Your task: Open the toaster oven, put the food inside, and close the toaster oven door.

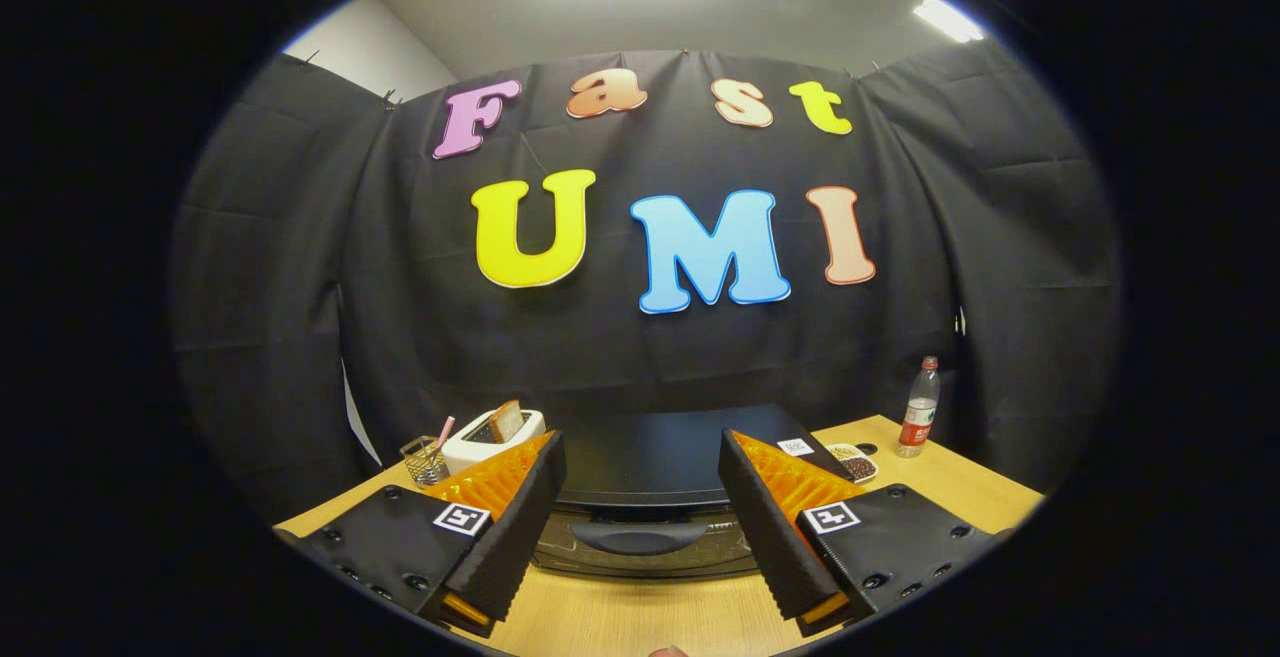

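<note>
- I see the toaster oven (650, 457) sitting on the wooden table (640, 617) straight ahead of my gripper (640, 497), its flat dark top just beyond the fingertips. It faces me; its long axis runs side to side, across my line of approach.
- Its door (645, 552) looks shut, and lies low between my two fingers, front toward me.
- The door handle (638, 537) is a wide curved bar running left-right, centred in the gap and nearer me than the oven's top. I judge a downward, slightly forward reach would meet it.
- My gripper is spread wide with nothing between its fingers.
- Left of the oven stands a white toaster (490, 437) with a bread slice (507, 421) upright in it, possibly the food. To the right I see a small dish (855, 464).
</note>
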A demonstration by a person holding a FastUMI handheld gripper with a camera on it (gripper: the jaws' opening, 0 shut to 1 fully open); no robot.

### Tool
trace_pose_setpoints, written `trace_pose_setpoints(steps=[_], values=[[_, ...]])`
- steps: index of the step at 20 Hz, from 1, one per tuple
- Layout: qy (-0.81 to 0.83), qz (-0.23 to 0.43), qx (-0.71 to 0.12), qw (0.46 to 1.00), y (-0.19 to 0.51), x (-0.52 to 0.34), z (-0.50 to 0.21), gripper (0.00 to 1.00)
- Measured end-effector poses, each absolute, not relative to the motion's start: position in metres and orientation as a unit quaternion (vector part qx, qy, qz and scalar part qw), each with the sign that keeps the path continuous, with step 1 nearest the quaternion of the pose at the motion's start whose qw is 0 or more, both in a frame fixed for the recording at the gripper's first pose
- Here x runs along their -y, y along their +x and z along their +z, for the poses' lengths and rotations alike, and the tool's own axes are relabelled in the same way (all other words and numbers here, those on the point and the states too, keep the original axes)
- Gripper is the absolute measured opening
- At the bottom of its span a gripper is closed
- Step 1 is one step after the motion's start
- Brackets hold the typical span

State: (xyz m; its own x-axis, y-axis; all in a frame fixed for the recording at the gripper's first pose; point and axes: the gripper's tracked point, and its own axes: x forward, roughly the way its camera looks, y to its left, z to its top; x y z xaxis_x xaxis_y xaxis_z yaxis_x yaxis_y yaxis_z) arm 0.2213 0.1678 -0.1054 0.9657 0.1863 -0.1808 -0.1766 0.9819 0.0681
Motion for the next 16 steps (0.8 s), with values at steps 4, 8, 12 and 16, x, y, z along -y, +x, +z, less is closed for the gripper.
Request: trace_pose_setpoints(steps=[4, 8, 12, 16], values=[[0.023, 0.098, -0.121, 0.988, 0.242, -0.177, -0.133, 0.98], [0.017, 0.098, -0.152, 0.983, 0.253, -0.183, -0.161, 0.98], [0.026, 0.089, -0.179, 0.979, 0.257, -0.182, -0.182, 0.98], [0.035, 0.076, -0.212, 0.974, 0.257, -0.178, -0.202, 0.98]])
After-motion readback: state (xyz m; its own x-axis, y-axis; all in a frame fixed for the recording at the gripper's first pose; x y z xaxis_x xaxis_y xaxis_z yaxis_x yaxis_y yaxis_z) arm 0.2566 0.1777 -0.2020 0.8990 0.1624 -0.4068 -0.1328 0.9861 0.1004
